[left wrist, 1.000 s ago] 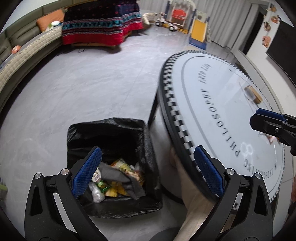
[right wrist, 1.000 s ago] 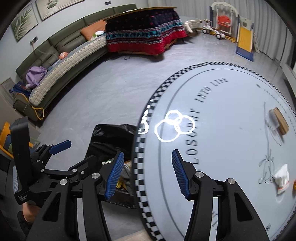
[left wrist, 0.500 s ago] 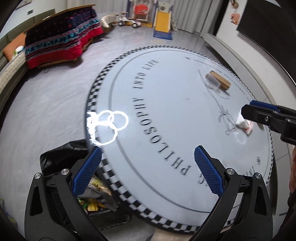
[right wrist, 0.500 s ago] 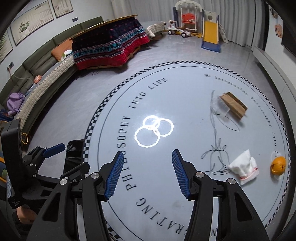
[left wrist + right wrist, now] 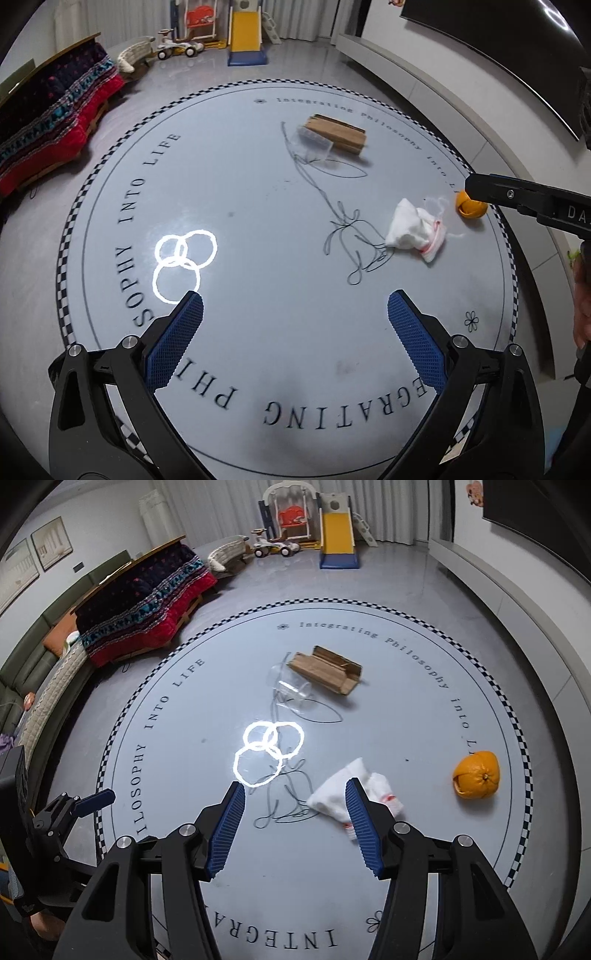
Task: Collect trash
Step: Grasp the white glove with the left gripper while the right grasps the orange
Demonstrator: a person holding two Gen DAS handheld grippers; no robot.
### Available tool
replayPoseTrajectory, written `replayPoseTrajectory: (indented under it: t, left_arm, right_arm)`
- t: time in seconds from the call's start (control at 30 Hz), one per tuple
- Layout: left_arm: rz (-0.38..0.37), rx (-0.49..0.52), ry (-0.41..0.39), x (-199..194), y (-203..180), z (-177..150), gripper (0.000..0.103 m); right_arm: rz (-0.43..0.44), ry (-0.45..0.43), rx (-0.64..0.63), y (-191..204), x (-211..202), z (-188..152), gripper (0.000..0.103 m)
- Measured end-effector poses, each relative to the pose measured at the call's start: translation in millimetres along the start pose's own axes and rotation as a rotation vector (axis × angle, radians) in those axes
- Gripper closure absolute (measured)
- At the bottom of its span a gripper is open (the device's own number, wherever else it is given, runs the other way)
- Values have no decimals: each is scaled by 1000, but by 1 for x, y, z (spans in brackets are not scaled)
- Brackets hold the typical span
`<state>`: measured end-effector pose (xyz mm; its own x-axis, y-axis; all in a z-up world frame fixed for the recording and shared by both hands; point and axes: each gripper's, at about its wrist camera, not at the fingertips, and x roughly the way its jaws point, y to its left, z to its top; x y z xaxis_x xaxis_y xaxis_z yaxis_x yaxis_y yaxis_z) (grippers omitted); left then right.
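Observation:
On the round table (image 5: pixel 258 206) lie a crumpled white bag with a red stripe (image 5: pixel 413 230), an orange peel (image 5: pixel 470 207), a brown cardboard piece (image 5: pixel 338 133) and a clear plastic wrapper (image 5: pixel 312 142). My left gripper (image 5: pixel 295 321) is open and empty over the table's near side. My right gripper (image 5: pixel 295 812) is open and empty, just short of the white bag (image 5: pixel 354 792), which its right finger partly hides. The orange peel (image 5: pixel 476 773), the cardboard (image 5: pixel 325 668) and the wrapper (image 5: pixel 290 690) also show there.
The table (image 5: pixel 406 709) has a checkered rim and printed lettering. A ceiling light glares on it (image 5: pixel 269 749). A blanket-covered low table (image 5: pixel 147 598), a sofa (image 5: pixel 33 686) and a toy slide (image 5: pixel 338 535) stand beyond on the grey floor.
Both grippers swung from the black trash bin at the table's left over to the table top. The bin has left both views. The right gripper has come close to the white bag.

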<state>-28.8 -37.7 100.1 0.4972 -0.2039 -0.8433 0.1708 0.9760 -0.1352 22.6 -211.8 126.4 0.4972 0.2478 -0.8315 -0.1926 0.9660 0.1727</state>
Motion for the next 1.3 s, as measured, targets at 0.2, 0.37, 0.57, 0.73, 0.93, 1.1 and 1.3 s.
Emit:
replayPoseTrajectory:
  t: [0.2, 0.37, 0.57, 0.73, 0.93, 1.1, 1.3]
  left_arm:
    - [-63, 52, 33, 34, -44, 17, 6]
    - [-90, 109, 66, 62, -79, 31, 6]
    - [-100, 172, 102, 95, -113, 47, 6]
    - [-102, 194, 130, 120, -126, 54, 6]
    - [-89, 205, 158, 149, -135, 61, 6]
    - [-82, 234, 164, 162, -145, 60, 6]
    - [-57, 268, 125, 166, -150, 54, 12]
  right_arm:
    - [-61, 6, 79, -61, 6, 3, 45]
    - [-141, 39, 130, -112, 25, 3, 38]
    - [-167, 92, 198, -153, 58, 2, 38]
    - [-219, 92, 194, -168, 77, 7, 28]
    - [-230, 130, 181, -185, 99, 10, 25]
    - [-209, 128, 196, -194, 98, 1, 45]
    - [-179, 119, 239, -196, 83, -10, 52]
